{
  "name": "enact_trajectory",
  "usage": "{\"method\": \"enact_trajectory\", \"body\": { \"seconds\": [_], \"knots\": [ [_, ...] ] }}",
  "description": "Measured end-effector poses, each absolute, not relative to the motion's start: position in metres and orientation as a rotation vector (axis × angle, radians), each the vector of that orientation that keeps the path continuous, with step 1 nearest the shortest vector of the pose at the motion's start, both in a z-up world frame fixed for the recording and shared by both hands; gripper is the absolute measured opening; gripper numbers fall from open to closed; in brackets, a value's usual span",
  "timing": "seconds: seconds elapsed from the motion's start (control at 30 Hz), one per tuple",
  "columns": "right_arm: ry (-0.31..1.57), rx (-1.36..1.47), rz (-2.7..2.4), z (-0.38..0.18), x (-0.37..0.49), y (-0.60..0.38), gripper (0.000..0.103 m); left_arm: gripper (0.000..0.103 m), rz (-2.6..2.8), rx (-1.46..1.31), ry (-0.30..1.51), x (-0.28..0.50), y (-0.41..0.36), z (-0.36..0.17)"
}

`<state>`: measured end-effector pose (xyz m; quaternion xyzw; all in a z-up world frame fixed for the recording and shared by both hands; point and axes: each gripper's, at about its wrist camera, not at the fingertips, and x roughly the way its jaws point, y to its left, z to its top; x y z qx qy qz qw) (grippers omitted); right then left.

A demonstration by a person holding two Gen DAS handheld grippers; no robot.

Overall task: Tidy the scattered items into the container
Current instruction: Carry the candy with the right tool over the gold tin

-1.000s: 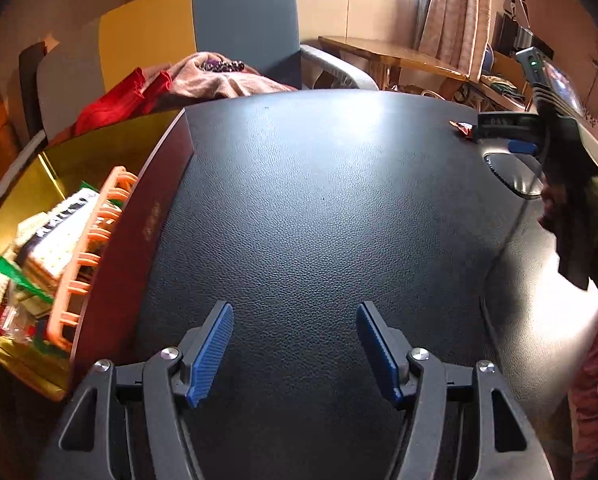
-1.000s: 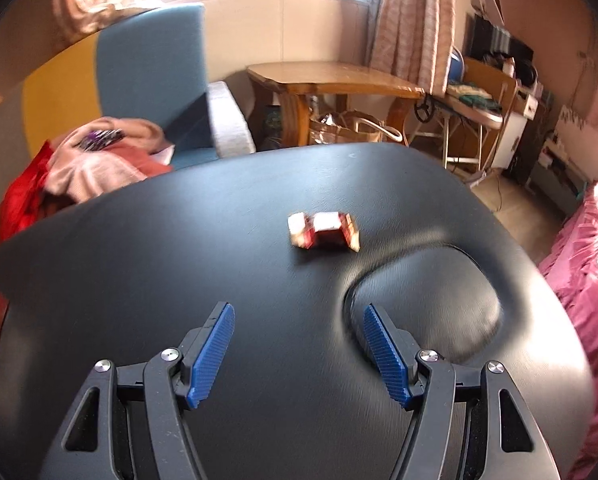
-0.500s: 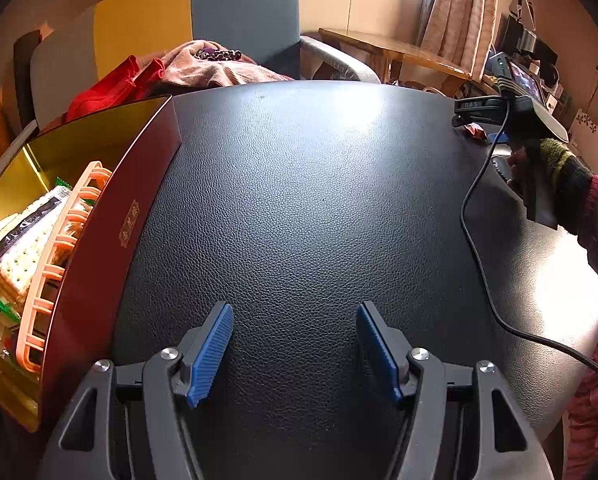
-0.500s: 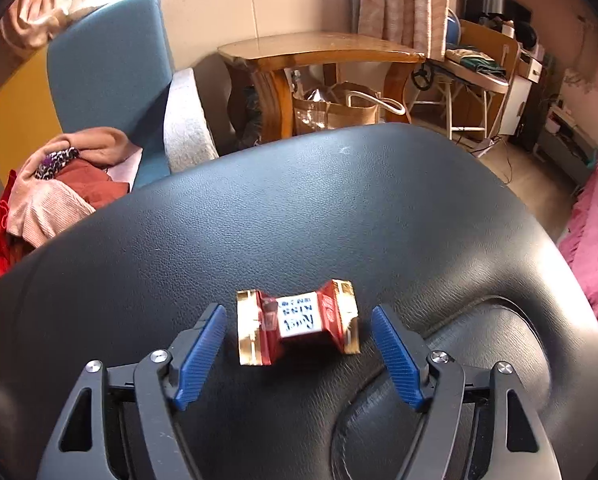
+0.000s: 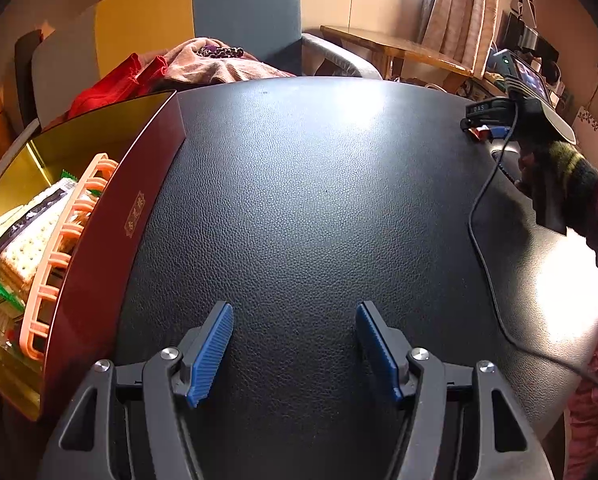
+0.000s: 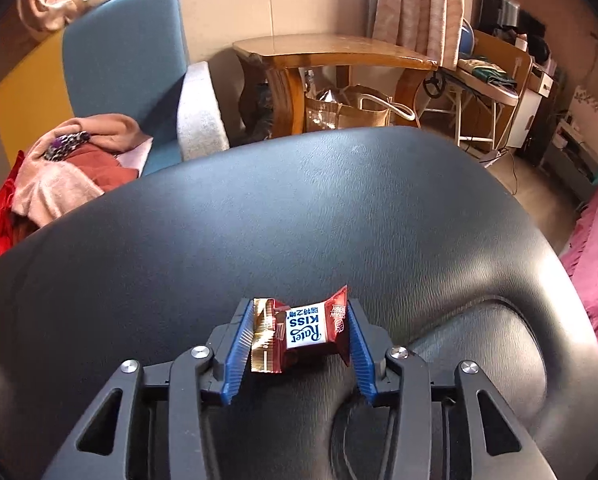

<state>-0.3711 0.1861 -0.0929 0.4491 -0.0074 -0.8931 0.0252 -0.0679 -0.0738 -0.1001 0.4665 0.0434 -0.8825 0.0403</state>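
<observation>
Right gripper pinching a candy on the black top; left gripper hanging spread and empty.

The blue pads are pressing both crimped ends of the red-and-gold wrapper, its white label facing up, while the candy is sitting on the leather-like surface near a sunken panel. In the left view the right gripper is showing at the far right edge, held by a gloved hand, a cable trailing from it. The red box is standing at the left edge, well apart from the candy, holding a pink basket with cracker packs.
</observation>
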Motion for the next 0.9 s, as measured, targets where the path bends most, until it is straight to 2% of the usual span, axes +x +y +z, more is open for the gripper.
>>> {"method": "enact_trajectory", "body": {
  "seconds": [0.17,0.3,0.9],
  "knots": [
    [-0.06,1.338,-2.721,-0.085,-0.333,0.181,0.035,0.065,-2.71,1.404,0.129,-0.058,-0.075,-0.094],
    [0.025,1.332,-2.678,-0.085,-0.298,0.165,0.035,0.065,-2.715,1.399,0.115,-0.047,-0.073,-0.089],
    [-0.025,1.182,-2.483,-0.051,-0.134,0.103,0.035,0.065,-2.745,1.258,0.117,0.015,-0.095,-0.049]
  ]
}}
